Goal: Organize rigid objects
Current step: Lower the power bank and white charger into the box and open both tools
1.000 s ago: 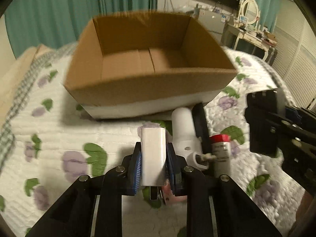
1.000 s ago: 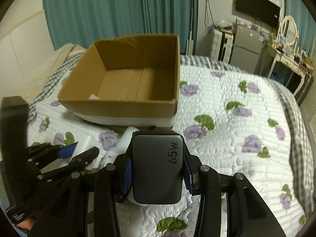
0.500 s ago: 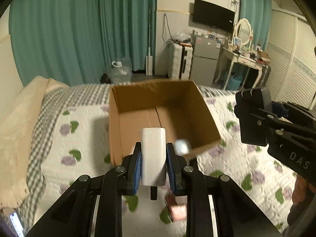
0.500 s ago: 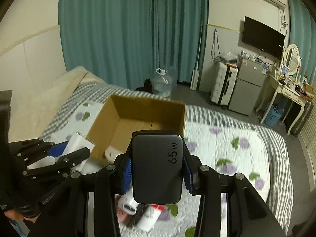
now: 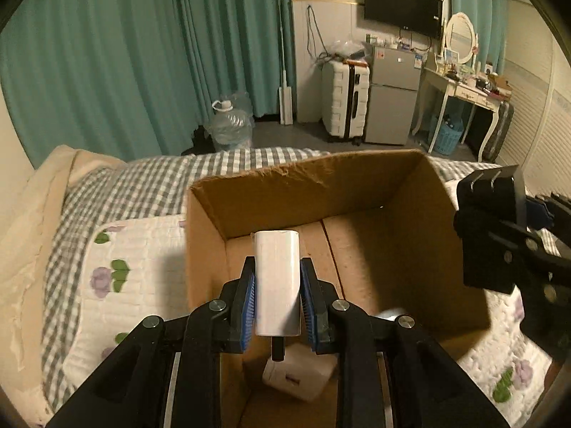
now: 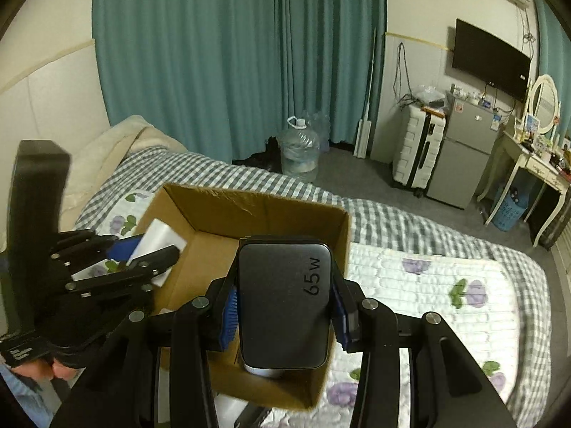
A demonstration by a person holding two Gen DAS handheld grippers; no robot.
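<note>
My left gripper point(image 5: 277, 285) is shut on a white charger block point(image 5: 276, 281) and holds it above the near left part of an open cardboard box point(image 5: 392, 185) on the bed. A white object point(image 5: 299, 374) lies on the box floor below it. My right gripper point(image 6: 283, 303) is shut on a dark grey 65W charger point(image 6: 283, 299), held above the right near side of the same box point(image 6: 257, 210). The left gripper point(image 6: 117, 267) also shows in the right wrist view, over the box's left edge. The right gripper's body point(image 5: 499, 242) shows at the right of the left wrist view.
The box sits on a floral quilt point(image 6: 428, 285) over a checked blanket point(image 5: 142, 185). A beige pillow point(image 5: 32, 214) lies to the left. Beyond the bed are a water jug point(image 6: 299, 149), a white suitcase point(image 6: 417, 149), a small fridge point(image 6: 464, 153) and a dressing table point(image 6: 531, 164).
Both grippers have risen and moved forward over the box with their loads still held. The items on the quilt in front of the box have dropped out of view.
</note>
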